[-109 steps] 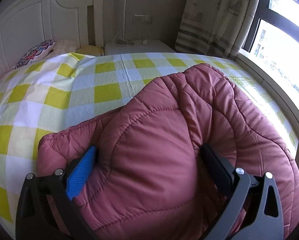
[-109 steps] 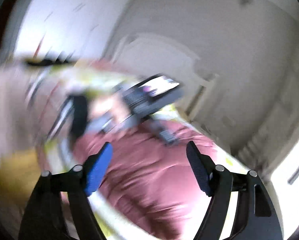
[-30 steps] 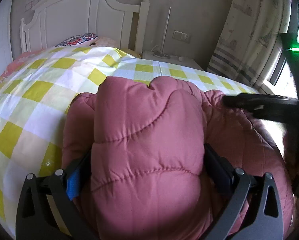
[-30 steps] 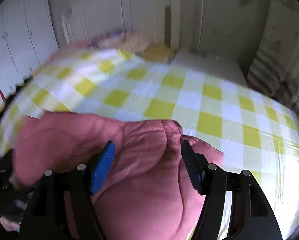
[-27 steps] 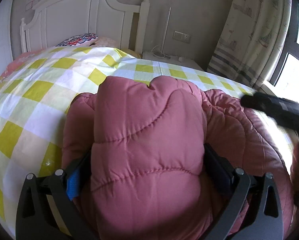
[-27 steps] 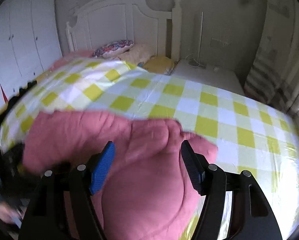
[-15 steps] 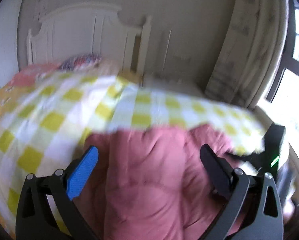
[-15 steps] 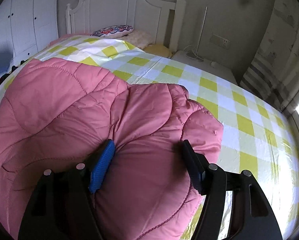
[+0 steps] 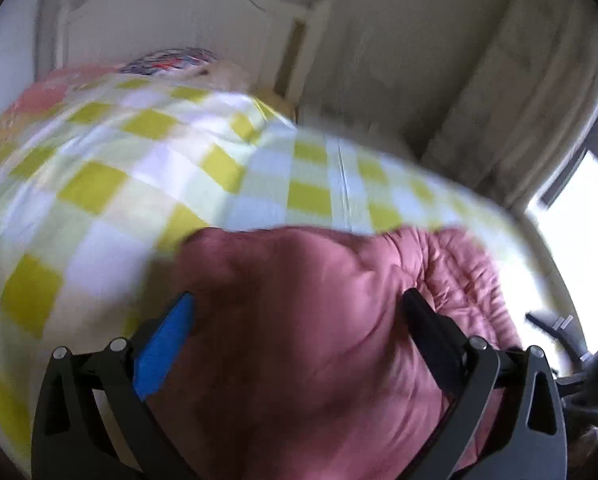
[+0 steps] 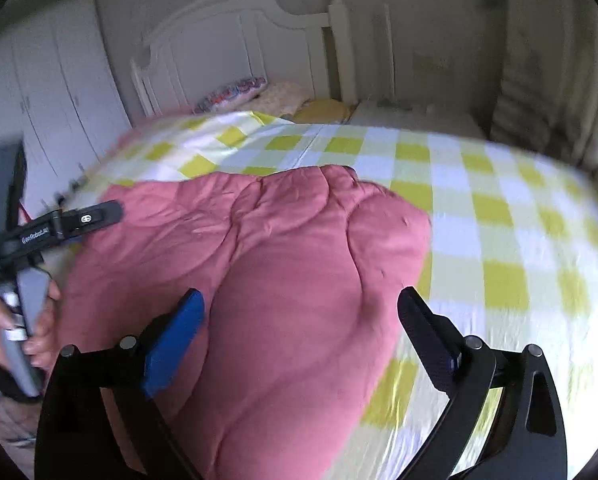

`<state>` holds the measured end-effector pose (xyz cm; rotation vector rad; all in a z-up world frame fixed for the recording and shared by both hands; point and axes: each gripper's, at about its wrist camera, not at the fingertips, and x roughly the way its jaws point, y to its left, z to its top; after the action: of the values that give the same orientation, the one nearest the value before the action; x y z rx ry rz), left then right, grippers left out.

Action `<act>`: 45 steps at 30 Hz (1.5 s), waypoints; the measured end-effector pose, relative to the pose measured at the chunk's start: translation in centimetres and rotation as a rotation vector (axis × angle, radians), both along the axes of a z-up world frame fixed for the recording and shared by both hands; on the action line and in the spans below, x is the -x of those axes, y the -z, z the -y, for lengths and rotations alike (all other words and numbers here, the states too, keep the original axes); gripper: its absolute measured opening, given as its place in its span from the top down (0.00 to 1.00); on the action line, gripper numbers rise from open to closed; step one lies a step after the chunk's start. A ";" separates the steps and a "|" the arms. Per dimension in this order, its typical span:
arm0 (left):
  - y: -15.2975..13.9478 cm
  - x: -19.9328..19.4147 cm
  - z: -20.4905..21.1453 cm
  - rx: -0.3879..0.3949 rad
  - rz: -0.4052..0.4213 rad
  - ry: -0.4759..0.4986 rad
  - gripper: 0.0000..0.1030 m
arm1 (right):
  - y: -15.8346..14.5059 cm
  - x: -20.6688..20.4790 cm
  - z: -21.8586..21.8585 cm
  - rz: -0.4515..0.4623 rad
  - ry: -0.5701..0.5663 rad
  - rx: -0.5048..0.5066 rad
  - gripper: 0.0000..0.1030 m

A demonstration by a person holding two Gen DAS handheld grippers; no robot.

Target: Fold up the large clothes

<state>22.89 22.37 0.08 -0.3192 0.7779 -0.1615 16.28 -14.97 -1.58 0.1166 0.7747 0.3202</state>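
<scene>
A pink quilted jacket lies bunched in a thick fold on the yellow-and-white checked bedspread. My right gripper hangs over its near end. Its jaws are opening and stand wide, with the padded fold between them and the pads clear of it. In the blurred left wrist view my left gripper is open wide over the jacket, whose bulk shows between and beneath its fingers. A hand holds that gripper at the jacket's left edge, where one of its fingers reaches over the cloth.
A white headboard and pillows stand at the far end of the bed. A white wardrobe is on the left. A nightstand, a curtain and a bright window are on the right.
The right fingers have spread apart off the jacket fold that they pinched. The left gripper has let go of its bulge and lifted back. The jacket now rests on the bed.
</scene>
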 end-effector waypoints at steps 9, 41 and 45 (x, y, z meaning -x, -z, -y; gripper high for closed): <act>5.1 4.1 -5.1 0.284 -0.121 0.109 0.02 | 5.5 2.9 4.2 -0.300 -0.137 -0.481 0.06; 3.5 -4.9 15.5 0.383 -0.022 0.341 0.51 | 1.2 -0.3 9.8 0.067 0.110 -0.234 0.32; 7.5 -6.0 17.1 0.351 -0.081 0.269 0.39 | 5.1 -2.0 11.3 -0.047 0.184 -0.250 0.19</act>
<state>28.85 5.22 -7.45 -0.5555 0.8716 -0.5447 18.32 -26.23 -6.65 0.4299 0.7621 0.2393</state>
